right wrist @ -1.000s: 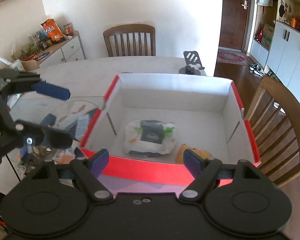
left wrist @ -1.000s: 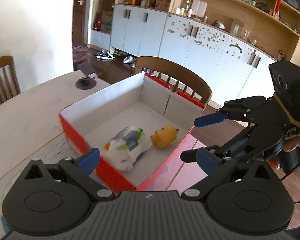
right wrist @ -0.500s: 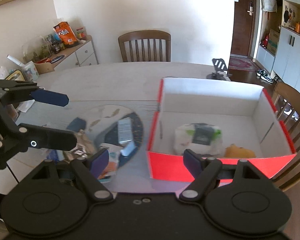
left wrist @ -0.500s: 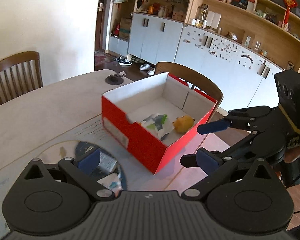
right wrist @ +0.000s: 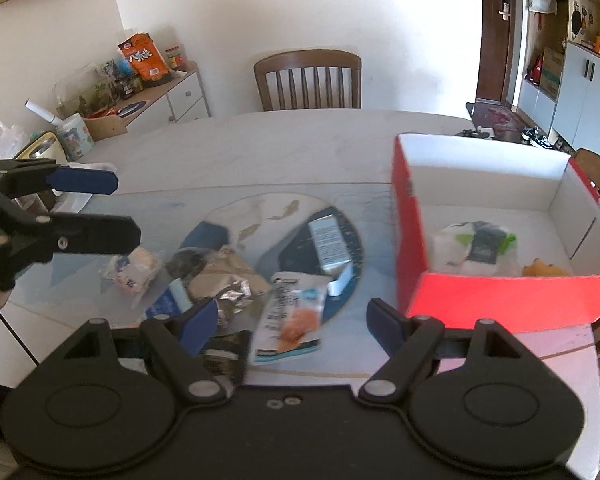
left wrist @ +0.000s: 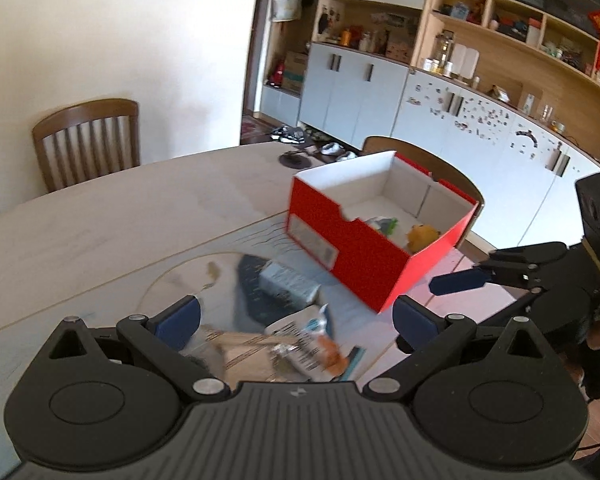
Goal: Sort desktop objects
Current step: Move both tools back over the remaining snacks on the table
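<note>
A: What is hard to make out beside the red box [right wrist: 499, 304]?
B: The packets [right wrist: 288, 312] left of it are blurred; labels cannot be read. Inside the box a wipes pack [right wrist: 475, 246] and yellow toy [right wrist: 545, 269] are partly hidden by its wall.

A: And the grippers?
B: The left gripper [left wrist: 296, 318] and right gripper [right wrist: 288, 320] are both held spread, empty. Since a second ago, both views have been drawn back from the box; the packets have come into view.

blurred pouch [right wrist: 290, 320], half-hidden yellow toy [left wrist: 421, 236]
</note>
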The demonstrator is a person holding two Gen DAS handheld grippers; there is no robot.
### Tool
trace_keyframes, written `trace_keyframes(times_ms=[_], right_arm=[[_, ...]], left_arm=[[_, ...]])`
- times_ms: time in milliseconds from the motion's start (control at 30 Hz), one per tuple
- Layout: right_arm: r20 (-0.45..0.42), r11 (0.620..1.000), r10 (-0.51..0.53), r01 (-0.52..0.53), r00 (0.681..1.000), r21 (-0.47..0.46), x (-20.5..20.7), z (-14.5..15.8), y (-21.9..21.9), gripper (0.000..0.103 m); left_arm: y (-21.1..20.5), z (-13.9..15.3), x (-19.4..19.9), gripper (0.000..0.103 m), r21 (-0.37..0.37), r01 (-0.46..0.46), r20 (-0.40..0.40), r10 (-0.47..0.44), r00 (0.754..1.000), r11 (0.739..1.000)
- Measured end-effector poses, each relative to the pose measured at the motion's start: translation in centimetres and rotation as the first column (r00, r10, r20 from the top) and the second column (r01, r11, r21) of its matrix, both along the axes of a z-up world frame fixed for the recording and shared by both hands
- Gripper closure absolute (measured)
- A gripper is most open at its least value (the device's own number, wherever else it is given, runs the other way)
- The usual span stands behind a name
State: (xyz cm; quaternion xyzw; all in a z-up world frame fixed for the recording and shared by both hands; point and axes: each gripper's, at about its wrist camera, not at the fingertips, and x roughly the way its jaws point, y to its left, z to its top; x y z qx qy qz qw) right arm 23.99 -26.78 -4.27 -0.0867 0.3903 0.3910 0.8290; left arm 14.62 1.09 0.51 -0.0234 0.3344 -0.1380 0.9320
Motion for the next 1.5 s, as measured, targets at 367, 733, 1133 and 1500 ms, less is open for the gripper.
trace_keyframes(times_ms=[367, 733, 1133, 1500], right_arm=[[-0.025, 1.000, -0.015, 0.015, 1.000, -0.012, -3.0, -1.7, 3.6, 0.023], [-0.058, 0.996, -0.031, 0.026, 0.998, -0.082, -4.2, -4.7, 6.4, 0.024], [-0.097, 0.988, -0.029, 0.014, 0.995, -0.155, -4.2, -7.9, 8.7, 0.024], [-0.106, 0.979, -0.011, -0.010, 0.994, -0.204, -3.8, -9.5, 9.7, 0.024]], left_arm=[[5.9, -2.1, -1.6, 0.000, 0.035, -0.099, 0.005, 0.098, 0.995, 0.995], [9.6, -6.2, -1.3, 0.000, 0.117, -0.143, -0.029, 0.147, 0.989, 0.983], [10.9, -10.4, 0.1, 0.000, 0.166, -0.120, -0.117, 0.141, 0.983, 0.979], [10.9, -12.5, 1.2, 0.000, 0.180, -0.085, -0.165, 0.116, 0.980, 0.980]])
